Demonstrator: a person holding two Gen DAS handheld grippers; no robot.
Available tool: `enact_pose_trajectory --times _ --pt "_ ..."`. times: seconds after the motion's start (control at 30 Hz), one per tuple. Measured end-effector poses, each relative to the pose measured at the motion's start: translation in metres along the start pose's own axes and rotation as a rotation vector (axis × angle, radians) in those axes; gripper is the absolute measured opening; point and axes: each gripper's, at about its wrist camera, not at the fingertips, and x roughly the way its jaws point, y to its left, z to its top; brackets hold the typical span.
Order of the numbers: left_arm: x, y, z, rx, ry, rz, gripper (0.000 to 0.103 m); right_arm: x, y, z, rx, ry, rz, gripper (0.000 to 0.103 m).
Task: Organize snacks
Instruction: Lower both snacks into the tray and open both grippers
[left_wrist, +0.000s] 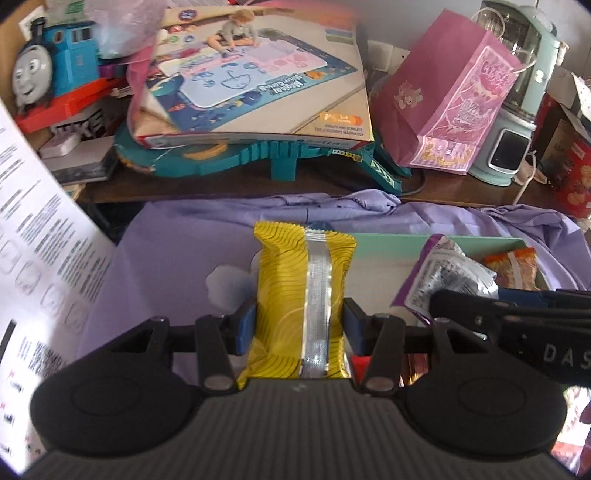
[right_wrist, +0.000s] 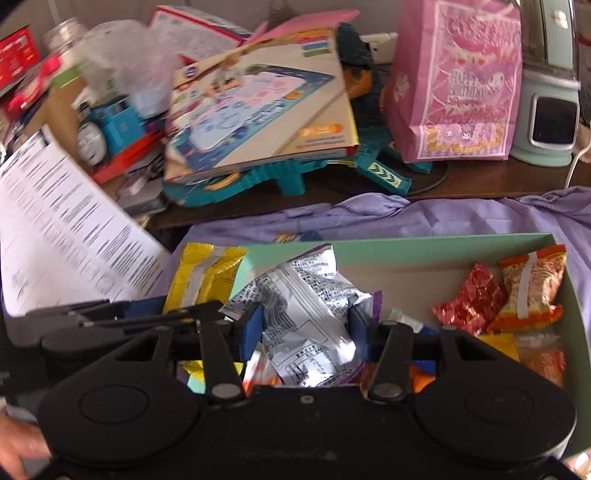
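the left hand-held gripper (left_wrist: 299, 325) is seen partly closed, its blue pads pressed against both sides of a yellow snack packet (left_wrist: 301, 291), which is held upright with its silver seam facing the camera. the packet is carried above the purple cloth (left_wrist: 166, 258) that covers the surface, just beside the left wall of the green box (right_wrist: 406, 247).

the right hand-held gripper (right_wrist: 306, 328) is likewise seen partly closed, clamped on a crumpled silver-and-purple snack bag (right_wrist: 306, 306). the bag is held over the left part of the green box, close to its far wall.

inside the box, a red foil packet (right_wrist: 469, 299) and an orange packet (right_wrist: 532, 288) are noted touching each other in the far right corner. further orange and yellow wrappers are partly hidden under the gripper body; these cannot be told apart clearly.

beyond the far edge of the cloth, a toy box (left_wrist: 258, 77), a blue toy train (left_wrist: 48, 70), a pink gift bag (left_wrist: 450, 99) and a pale green appliance (left_wrist: 517, 110) are recorded. a printed sheet (left_wrist: 40, 229) is seen at the left.
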Motion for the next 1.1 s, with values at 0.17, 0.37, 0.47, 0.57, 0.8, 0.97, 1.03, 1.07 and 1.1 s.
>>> enact_pose_trajectory --times 0.17,0.37,0.47,0.57,0.8,0.97,1.03,1.07,1.1 --pt "0.032 -0.004 0.009 0.026 0.026 0.016 0.050 0.035 -0.014 0.013 0.060 0.024 0.009 0.050" --pt "0.043 -0.005 0.007 0.034 0.012 0.062 0.092 0.061 -0.019 0.016 0.156 0.044 0.037 0.071" --pt "0.036 -0.007 0.007 0.056 -0.015 0.086 0.095 0.061 -0.017 0.014 0.152 0.041 0.051 0.086" --pt "0.029 -0.005 0.007 0.038 -0.013 0.077 0.098 0.051 -0.016 0.012 0.149 0.023 0.039 0.092" --pt "0.007 -0.009 -0.003 0.030 0.002 0.084 0.102 0.020 -0.016 0.003 0.135 -0.005 0.010 0.103" --pt "-0.018 -0.018 -0.016 0.046 -0.006 0.070 0.103 -0.007 -0.013 -0.010 0.103 -0.018 -0.002 0.103" --pt "-0.029 -0.021 -0.022 0.049 -0.009 0.061 0.103 -0.018 -0.011 -0.016 0.097 -0.022 -0.004 0.103" --pt "-0.034 -0.022 -0.024 0.051 -0.010 0.058 0.103 -0.024 -0.010 -0.020 0.094 -0.025 -0.005 0.103" --pt "-0.040 -0.023 -0.028 0.054 -0.014 0.055 0.103 -0.031 -0.009 -0.024 0.090 -0.029 -0.006 0.103"
